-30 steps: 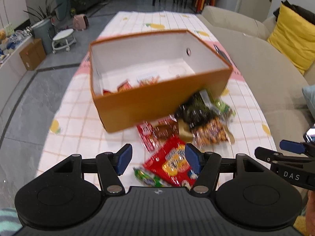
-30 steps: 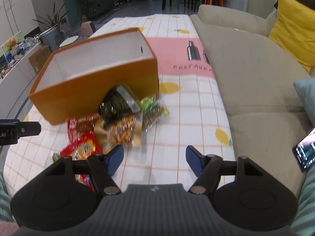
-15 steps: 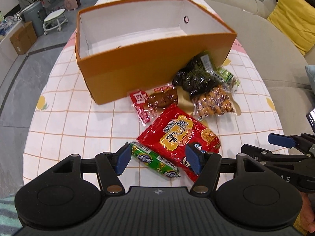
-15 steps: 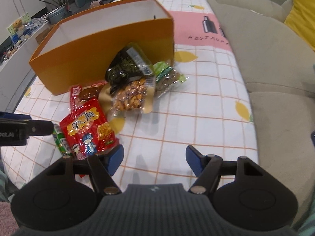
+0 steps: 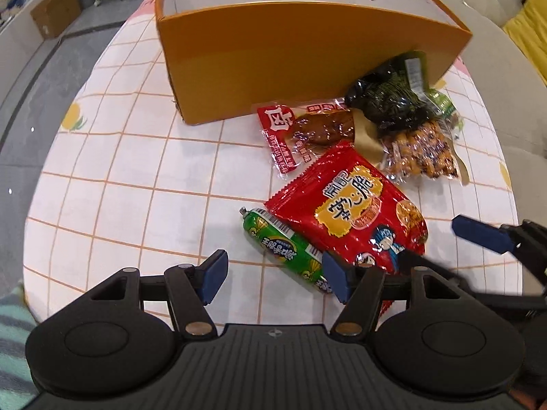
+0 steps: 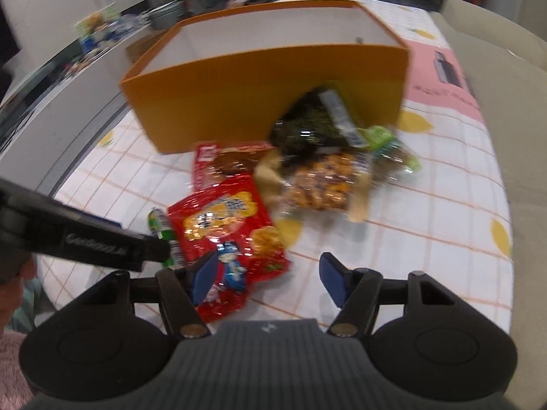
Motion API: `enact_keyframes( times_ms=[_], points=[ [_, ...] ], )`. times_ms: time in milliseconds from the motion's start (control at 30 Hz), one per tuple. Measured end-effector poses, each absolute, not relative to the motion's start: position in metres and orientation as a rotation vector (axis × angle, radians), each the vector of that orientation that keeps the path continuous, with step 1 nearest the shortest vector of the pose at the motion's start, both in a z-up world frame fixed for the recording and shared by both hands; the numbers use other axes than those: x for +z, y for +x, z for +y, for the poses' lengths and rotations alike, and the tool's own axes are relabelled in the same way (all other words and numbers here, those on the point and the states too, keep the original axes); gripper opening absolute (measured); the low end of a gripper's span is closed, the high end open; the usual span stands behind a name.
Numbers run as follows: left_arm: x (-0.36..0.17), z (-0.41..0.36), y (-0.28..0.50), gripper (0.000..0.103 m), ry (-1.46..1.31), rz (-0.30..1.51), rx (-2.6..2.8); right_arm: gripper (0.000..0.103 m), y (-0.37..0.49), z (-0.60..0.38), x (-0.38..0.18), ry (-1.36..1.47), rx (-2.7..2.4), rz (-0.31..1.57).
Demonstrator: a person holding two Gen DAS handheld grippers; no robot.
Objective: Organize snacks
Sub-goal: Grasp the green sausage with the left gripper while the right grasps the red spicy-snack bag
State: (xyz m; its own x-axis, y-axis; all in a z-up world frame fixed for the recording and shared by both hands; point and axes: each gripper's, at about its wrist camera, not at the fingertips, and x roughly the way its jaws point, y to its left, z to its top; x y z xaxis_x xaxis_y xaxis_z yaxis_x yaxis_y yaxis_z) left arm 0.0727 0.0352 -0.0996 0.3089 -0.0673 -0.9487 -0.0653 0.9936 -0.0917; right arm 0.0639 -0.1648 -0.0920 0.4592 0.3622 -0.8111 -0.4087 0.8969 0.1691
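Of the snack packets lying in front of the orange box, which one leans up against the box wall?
The dark seaweed-like packet: its top end rests on the orange box. The red crisp bag, green sausage stick and the rest lie flat on the tablecloth.

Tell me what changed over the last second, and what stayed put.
Both grippers came down toward the snack pile: the left gripper now straddles the green sausage, the right gripper nears the red packet. Neither grips anything. The snacks and orange box stayed put.

The meat packet [image 5: 301, 130] bears a large white "卤" on red, while the red bag [image 5: 352, 212] shows Chinese lettering on a yellow panel, only "脆" clearly legible; other print is too blurred.
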Motion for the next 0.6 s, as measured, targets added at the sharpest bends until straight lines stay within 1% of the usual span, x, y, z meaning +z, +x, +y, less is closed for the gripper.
enact_keyframes(
  times_ms=[33, 233, 367, 400, 467, 533, 600],
  points=[
    [-0.101, 0.037, 0.074, 0.074, -0.136, 1.258, 0.002, 0.069, 0.064, -0.161, -0.094, -0.068, 0.488, 0.982],
    [-0.110, 0.047, 0.080, 0.074, -0.215, 1.271, 0.017, 0.078, 0.068, -0.144, -0.105, -0.138, 0.543, 0.987],
    [-0.113, 0.049, 0.081, 0.073, -0.205, 1.282, 0.025, 0.081, 0.072, -0.134, -0.115, -0.175, 0.561, 1.004],
    [-0.114, 0.048, 0.081, 0.072, -0.190, 1.291, 0.030, 0.082, 0.073, -0.131, -0.117, -0.183, 0.569, 1.002],
    [-0.116, 0.048, 0.081, 0.065, -0.175, 1.310, 0.036, 0.082, 0.075, -0.127, -0.119, -0.195, 0.575, 0.998],
    [-0.118, 0.048, 0.081, 0.061, -0.177, 1.323, 0.037, 0.082, 0.077, -0.123, -0.121, -0.204, 0.572, 0.991],
    [-0.118, 0.047, 0.081, 0.059, -0.161, 1.320, 0.035, 0.081, 0.079, -0.122, -0.123, -0.205, 0.575, 0.992]
  ],
)
